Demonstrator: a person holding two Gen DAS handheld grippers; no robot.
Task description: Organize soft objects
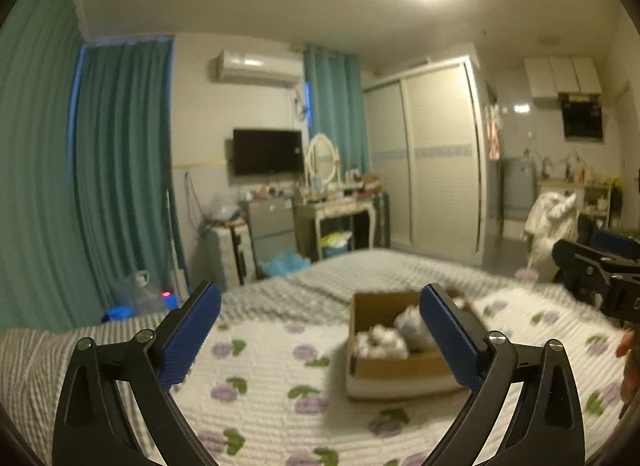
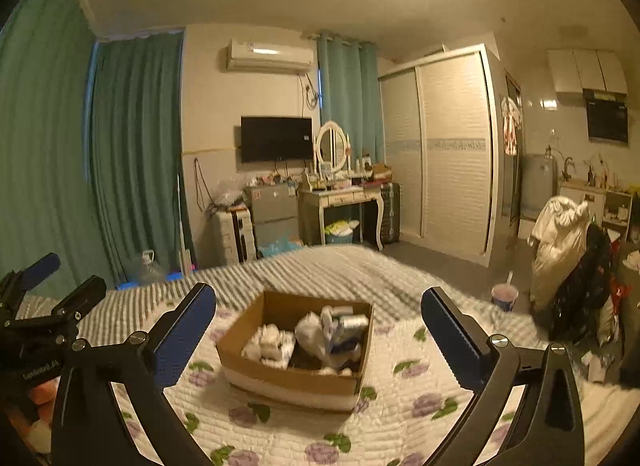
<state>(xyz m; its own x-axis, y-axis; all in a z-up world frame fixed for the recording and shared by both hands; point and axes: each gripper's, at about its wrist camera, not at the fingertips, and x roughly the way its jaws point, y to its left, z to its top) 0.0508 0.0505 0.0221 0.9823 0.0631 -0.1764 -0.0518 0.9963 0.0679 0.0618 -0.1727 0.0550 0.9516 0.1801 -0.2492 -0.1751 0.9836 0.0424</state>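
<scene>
The left hand-held gripper [image 1: 320, 330] and the right hand-held gripper [image 2: 320, 330] were both released, with their blue fingers wide apart and nothing between them. Both were above the bed [image 2: 400, 418]. On its flowered quilt [image 1: 272, 386], toward the middle, stood the cardboard box [image 2: 296, 380] with white soft objects [image 2: 270, 344] inside. Behind the bed were a dressing table [image 2: 340, 195] and a wardrobe [image 2: 452, 145].
</scene>
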